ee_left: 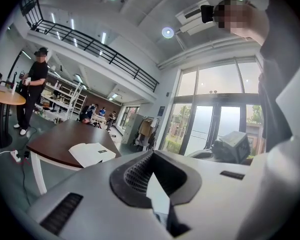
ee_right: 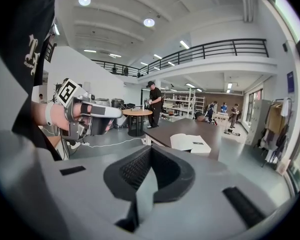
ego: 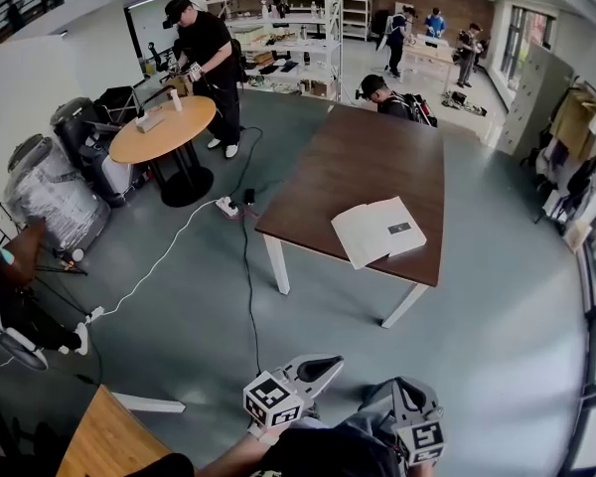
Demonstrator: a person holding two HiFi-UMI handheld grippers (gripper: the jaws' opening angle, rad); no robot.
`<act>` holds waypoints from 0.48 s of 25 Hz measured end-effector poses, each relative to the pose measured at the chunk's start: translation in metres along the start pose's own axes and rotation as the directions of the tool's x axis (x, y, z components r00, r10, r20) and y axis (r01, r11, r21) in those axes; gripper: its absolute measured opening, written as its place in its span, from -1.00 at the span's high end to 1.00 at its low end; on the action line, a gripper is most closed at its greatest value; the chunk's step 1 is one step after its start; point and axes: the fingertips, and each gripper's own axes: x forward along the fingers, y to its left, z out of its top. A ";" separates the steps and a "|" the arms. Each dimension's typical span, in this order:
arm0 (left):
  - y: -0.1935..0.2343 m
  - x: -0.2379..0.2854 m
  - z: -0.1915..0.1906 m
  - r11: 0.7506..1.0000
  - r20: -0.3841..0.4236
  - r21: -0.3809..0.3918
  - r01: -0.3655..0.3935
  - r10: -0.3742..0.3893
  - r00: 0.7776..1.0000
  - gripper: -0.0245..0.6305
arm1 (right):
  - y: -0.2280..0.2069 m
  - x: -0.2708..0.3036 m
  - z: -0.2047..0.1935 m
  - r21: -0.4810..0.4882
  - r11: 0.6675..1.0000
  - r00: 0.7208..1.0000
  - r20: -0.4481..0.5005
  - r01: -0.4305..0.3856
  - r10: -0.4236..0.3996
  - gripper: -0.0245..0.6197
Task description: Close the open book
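Head view: two grey hand-held grippers with marker cubes sit at the bottom edge, side by side over the grey floor, both well short of the table. Left gripper jaws pressed together, nothing in them. Right gripper likewise clenched and empty. Open white book lies flat, pages up, on the dark brown rectangular table with white legs, near its front right corner. Round light-wood table stands off to the left with a person in black clothes beside it; white power strip on the floor between the two tables

Left gripper view: black-padded jaws meet at the tips, nothing between. Book still open on the table, far left of the jaws

Right gripper view: jaws closed on nothing. Book lies ahead beyond the tips, well apart; left gripper shows at the left edge, held in a hand
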 end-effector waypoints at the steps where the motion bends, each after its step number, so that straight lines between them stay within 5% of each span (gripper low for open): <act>1: -0.003 0.003 0.001 1.000 0.000 0.001 0.007 -0.007 1.000 0.91 | -0.004 -0.001 0.003 0.007 1.000 1.000 0.003 0.009 -0.009 0.97; 12: -0.011 0.012 0.004 0.999 -0.027 0.015 0.033 -0.033 0.999 0.91 | -0.028 -0.002 0.001 0.017 0.998 0.998 0.013 0.055 -0.055 0.97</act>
